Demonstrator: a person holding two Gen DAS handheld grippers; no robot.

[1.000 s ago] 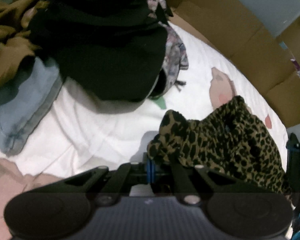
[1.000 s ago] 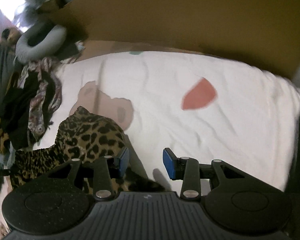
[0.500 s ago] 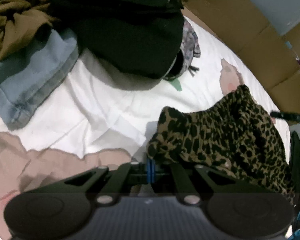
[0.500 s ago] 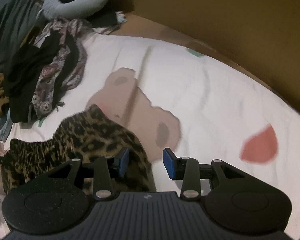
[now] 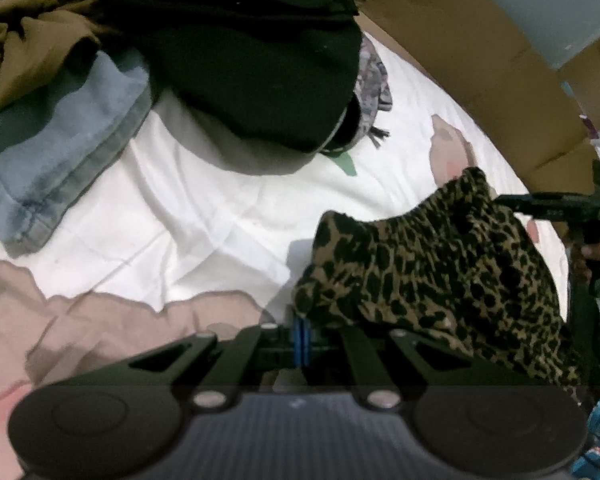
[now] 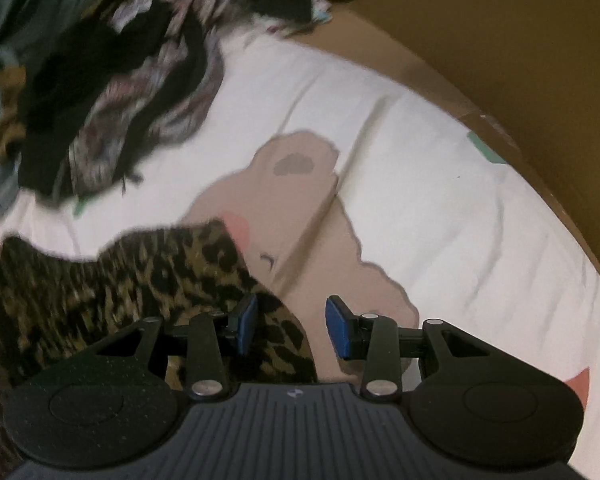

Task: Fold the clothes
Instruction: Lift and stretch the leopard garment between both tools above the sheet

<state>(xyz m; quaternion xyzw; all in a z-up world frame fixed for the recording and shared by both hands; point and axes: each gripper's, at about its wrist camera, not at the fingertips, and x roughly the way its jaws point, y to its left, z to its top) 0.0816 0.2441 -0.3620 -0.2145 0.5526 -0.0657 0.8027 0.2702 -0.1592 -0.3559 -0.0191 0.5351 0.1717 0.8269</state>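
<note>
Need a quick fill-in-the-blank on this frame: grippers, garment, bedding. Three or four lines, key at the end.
1. The left gripper is shut on the ____-print garment.
2. The right gripper has its jaws ____.
3. The pads on the right gripper are ____ in colour.
4. The black garment in the pile lies partly over the light ____ denim.

Missing words: leopard; open; blue; blue

Setting: home bedroom — bed (image 5: pixel 204 216) with cartoon-print white sheet, heap of worn clothes (image 5: pixel 220 40) piled on it — cardboard panels (image 6: pixel 480 40) alongside.
</note>
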